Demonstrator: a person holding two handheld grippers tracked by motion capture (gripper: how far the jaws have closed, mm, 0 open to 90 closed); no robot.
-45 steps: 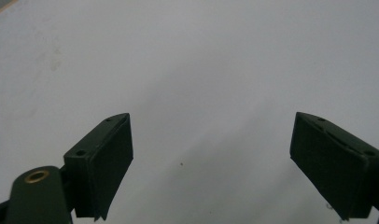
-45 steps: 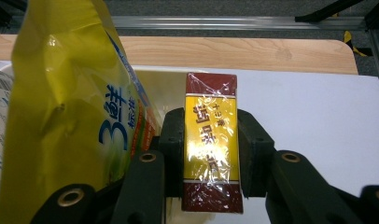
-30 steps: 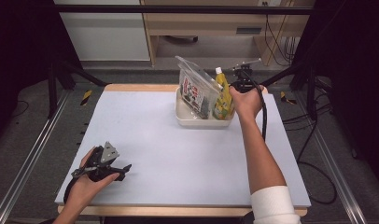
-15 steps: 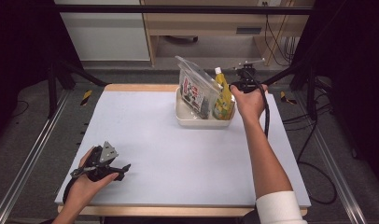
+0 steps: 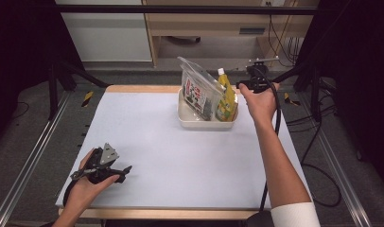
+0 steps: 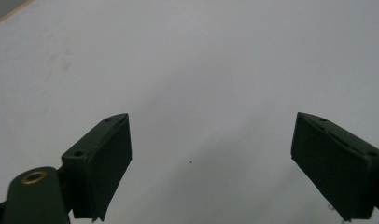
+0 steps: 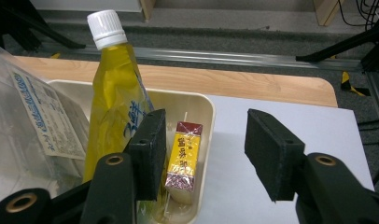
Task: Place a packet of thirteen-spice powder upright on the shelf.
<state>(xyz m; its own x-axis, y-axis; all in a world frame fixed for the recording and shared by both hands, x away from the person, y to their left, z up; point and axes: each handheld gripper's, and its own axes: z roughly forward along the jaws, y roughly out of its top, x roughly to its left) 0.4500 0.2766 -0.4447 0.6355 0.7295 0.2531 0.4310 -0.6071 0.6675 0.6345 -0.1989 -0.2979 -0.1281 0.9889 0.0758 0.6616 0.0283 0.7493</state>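
Note:
A cream tray (image 5: pixel 187 120) (image 7: pixel 207 122) stands at the table's far middle. In it are a clear printed pouch (image 5: pixel 197 92) (image 7: pixel 33 135), a yellow bottle with a white cap (image 5: pixel 224 94) (image 7: pixel 114 91) and a small yellow-and-red box (image 7: pixel 184 156). My right gripper (image 7: pixel 204 151) hovers open just right of the tray, its jaws astride the tray's right wall; the hand (image 5: pixel 258 99) holds it there. My left gripper (image 5: pixel 119 172) (image 6: pixel 211 158) rests low at the near left of the table, open, with bare white tabletop between its jaws.
The white tabletop (image 5: pixel 180 156) has a wooden far edge (image 7: pixel 253 86). Metal rails (image 5: pixel 34 156) run along both sides. Black tripod legs (image 5: pixel 67 71) and cables (image 5: pixel 322 142) stand off the table, with a wooden desk behind.
The right hand and its gripper have drifted slightly to the right, away from the bottle. The left hand has stayed put.

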